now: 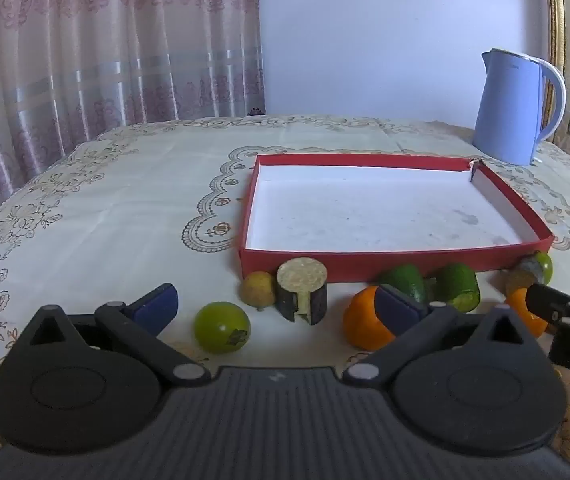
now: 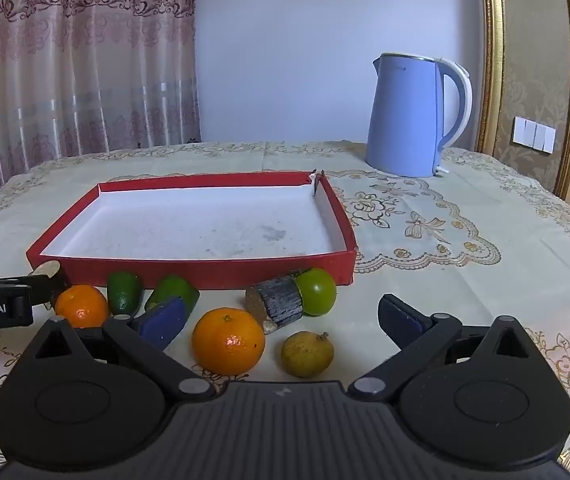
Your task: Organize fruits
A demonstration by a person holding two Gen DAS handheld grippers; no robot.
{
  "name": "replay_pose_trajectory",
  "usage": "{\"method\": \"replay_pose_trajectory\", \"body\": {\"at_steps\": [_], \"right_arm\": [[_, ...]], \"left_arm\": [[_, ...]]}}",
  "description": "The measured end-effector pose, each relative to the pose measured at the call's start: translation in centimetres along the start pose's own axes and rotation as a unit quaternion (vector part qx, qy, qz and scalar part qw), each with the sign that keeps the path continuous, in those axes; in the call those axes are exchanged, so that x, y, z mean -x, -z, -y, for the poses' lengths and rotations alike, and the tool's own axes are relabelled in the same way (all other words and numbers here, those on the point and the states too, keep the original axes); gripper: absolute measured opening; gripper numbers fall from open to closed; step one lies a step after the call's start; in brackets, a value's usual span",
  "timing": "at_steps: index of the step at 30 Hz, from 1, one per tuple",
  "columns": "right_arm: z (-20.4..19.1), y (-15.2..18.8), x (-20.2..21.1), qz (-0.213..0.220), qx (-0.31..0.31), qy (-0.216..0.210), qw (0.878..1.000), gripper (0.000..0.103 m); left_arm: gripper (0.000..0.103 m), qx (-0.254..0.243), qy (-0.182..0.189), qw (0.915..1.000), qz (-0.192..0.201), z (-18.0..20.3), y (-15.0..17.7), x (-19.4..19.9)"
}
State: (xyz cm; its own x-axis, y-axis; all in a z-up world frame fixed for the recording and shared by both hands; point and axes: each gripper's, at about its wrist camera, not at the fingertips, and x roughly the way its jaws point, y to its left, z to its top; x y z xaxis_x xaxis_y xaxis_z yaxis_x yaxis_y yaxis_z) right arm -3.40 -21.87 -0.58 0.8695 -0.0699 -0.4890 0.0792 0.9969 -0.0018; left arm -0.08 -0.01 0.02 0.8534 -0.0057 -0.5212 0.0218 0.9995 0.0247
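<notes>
A shallow red tray (image 1: 405,268) (image 2: 205,270) with a white floor stands empty on the table. Fruit lies in a row along its near wall. In the left wrist view my open left gripper (image 1: 277,304) frames a green round fruit (image 1: 222,326), a small yellow fruit (image 1: 258,289) and a dark cut cylinder piece (image 1: 302,290); an orange (image 1: 365,322) sits behind its right finger. In the right wrist view my open right gripper (image 2: 283,320) frames an orange (image 2: 228,341) and a yellow-green fruit (image 2: 306,354), with another dark cylinder piece (image 2: 279,303) and a green fruit (image 2: 317,291) behind.
A blue kettle (image 1: 515,106) (image 2: 413,116) stands behind the tray at the right. Two green avocado-like pieces (image 2: 124,293) (image 2: 173,292) and another orange (image 2: 81,306) lie between the grippers. Curtains hang at the left, a gold-framed wall at the right.
</notes>
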Motion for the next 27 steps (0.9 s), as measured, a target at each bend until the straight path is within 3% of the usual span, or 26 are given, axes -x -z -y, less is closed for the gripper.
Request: {"method": "replay_pose_trajectory", "body": {"at_steps": [13, 27], "right_arm": [[-0.2, 0.4, 0.3, -0.012, -0.002, -0.017, 1.0, 0.103], [0.2, 0.4, 0.1, -0.019, -0.011, -0.001, 1.0, 0.103]], "left_arm": [[0.103, -0.006, 0.003, 1.0, 0.0, 0.6, -0.2, -0.1], [0.103, 0.006, 0.008, 0.9999, -0.007, 0.4, 0.1, -0.3]]}}
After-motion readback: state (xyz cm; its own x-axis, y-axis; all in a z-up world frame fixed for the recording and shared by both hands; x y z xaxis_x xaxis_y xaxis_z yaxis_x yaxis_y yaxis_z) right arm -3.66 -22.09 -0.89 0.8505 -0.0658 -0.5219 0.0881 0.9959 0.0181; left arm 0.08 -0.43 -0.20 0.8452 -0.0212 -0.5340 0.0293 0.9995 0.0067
